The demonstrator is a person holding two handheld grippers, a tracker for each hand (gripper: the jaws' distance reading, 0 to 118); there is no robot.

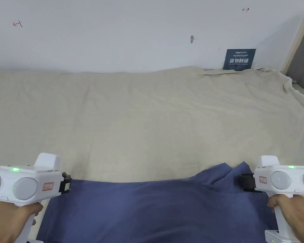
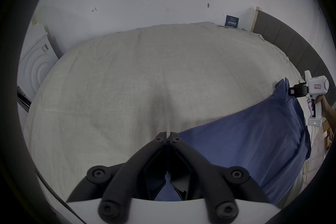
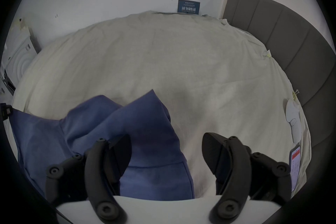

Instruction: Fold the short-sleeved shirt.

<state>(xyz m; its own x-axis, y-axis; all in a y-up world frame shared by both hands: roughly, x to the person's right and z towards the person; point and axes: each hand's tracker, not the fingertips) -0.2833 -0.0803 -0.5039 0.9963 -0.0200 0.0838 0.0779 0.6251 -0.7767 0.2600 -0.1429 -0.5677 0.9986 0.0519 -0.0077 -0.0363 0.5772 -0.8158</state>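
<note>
Shirt [image 1: 154, 208] lies blue across our bed [image 1: 148, 120]; our left tool [image 2: 168, 138] pinches its corner tight, our right tool [image 3: 166, 153] gapes wide over the sleeve.

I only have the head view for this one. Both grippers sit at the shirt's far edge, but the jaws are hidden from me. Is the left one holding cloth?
Observer: Yes. In the left gripper view, the left gripper has its jaws together, with blue cloth of the shirt pinched between them.
Operator: And the right one?
Observer: The right gripper is open. Its jaws stand wide apart, one against a raised fold of the shirt, the other over the sheet.
Operator: Anything off to the left of the bed?
Observer: A white box stands beside that end.
</note>
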